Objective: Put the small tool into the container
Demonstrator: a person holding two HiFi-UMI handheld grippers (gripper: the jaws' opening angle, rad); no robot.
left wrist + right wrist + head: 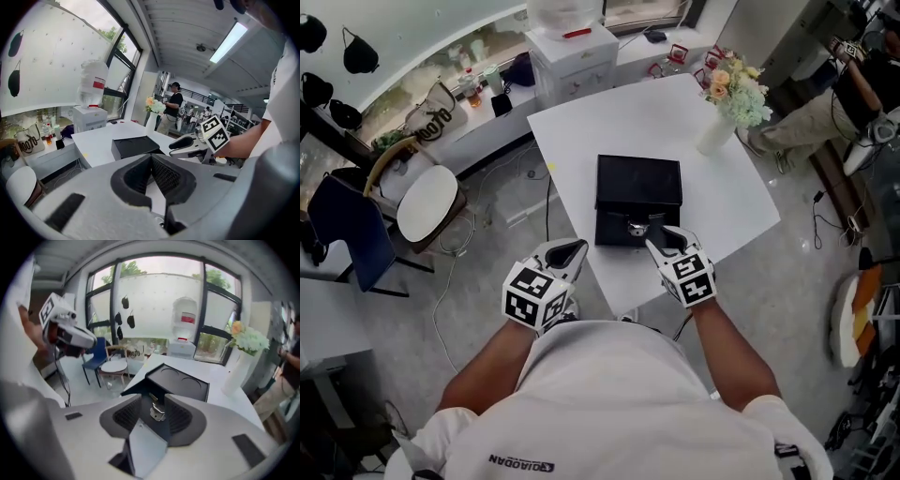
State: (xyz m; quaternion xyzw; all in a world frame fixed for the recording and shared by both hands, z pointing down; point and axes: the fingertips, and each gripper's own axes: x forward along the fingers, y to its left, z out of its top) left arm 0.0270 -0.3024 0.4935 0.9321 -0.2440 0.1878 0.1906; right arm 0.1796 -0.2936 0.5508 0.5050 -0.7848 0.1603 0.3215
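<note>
Right tongs (151, 399) released, tool (158, 414) lying loose in the box (185, 380) just beyond; left tongs (151, 158) clenched empty, kept clear

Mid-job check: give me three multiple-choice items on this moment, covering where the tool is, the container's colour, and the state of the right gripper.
1. Where is the small metal tool?
A) inside the container
B) on the floor
C) beside the flower vase

2. What colour is the container?
A) white
B) black
C) red

3. How are the right gripper fingers?
A) clamped on the tool
B) apart, holding nothing
C) closed on the lid

Answers:
1 A, it lies on the container's dark bottom.
2 B, it shows black against the white table.
3 B, the fingers stand apart and the tool lies free beyond them.
</note>
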